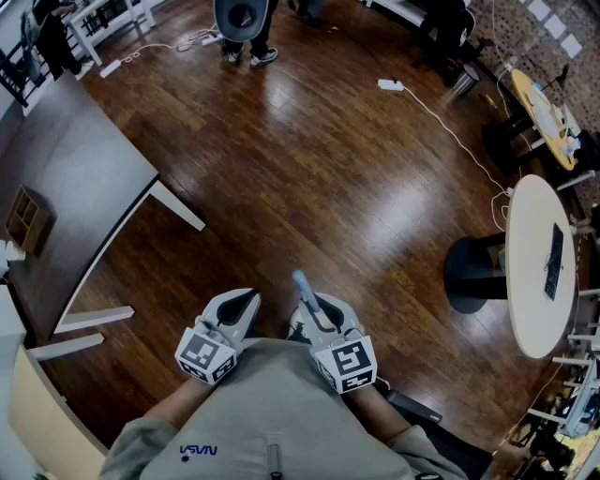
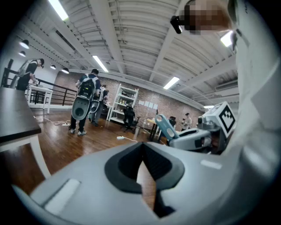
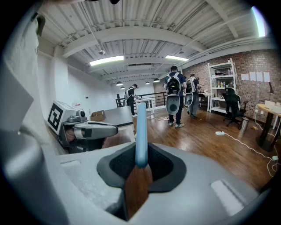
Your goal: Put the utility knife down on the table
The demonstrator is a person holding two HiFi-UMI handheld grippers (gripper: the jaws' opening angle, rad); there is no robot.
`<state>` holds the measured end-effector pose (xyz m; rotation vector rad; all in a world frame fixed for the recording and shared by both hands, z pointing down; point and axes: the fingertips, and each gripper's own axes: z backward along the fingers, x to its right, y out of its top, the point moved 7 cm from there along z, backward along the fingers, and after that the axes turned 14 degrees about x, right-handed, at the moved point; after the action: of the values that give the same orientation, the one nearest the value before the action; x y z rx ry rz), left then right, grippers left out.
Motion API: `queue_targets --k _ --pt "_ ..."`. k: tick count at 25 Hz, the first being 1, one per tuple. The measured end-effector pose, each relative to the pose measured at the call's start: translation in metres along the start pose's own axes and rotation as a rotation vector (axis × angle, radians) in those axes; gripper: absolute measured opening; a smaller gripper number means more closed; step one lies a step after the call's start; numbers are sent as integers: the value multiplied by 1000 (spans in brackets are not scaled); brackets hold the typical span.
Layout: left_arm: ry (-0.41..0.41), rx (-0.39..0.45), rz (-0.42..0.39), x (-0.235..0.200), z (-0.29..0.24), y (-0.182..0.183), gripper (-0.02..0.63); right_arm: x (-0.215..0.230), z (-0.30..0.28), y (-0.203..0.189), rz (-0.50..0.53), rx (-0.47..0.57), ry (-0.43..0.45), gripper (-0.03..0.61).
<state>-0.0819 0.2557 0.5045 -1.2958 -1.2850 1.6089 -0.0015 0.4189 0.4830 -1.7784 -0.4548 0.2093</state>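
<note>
The utility knife (image 1: 305, 289) has a light blue handle that sticks out forward from my right gripper (image 1: 319, 305), which is shut on it. In the right gripper view the knife (image 3: 141, 132) stands straight up between the dark pads (image 3: 162, 169). My left gripper (image 1: 246, 298) hangs beside it on the left, shut, with nothing in it. Both are held close to the person's body, above the wooden floor. From the left gripper view the knife (image 2: 166, 127) shows at the right. The dark grey table (image 1: 75, 178) lies to the front left, well apart from both grippers.
A round white table (image 1: 534, 272) with a dark remote-like thing (image 1: 554, 261) stands at the right. A white cable (image 1: 450, 127) runs across the floor. A person with a backpack (image 1: 246, 23) stands far ahead. White table legs (image 1: 89, 321) lie near my left gripper.
</note>
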Motion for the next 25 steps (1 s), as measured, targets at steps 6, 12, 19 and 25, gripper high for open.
queue_targets --k 6,12,19,25 --pt "38 19 15 -60 36 22 2 -39 -59 19 18 -16 23 71" --pt "147 98 19 -113 81 41 2 -78 -120 39 84 -17 104 71" --pt "300 186 0 -180 147 55 2 -136 -202 54 194 6 237 71" --pt "444 242 -25 -223 212 68 2 -199 -266 68 250 6 374 71"
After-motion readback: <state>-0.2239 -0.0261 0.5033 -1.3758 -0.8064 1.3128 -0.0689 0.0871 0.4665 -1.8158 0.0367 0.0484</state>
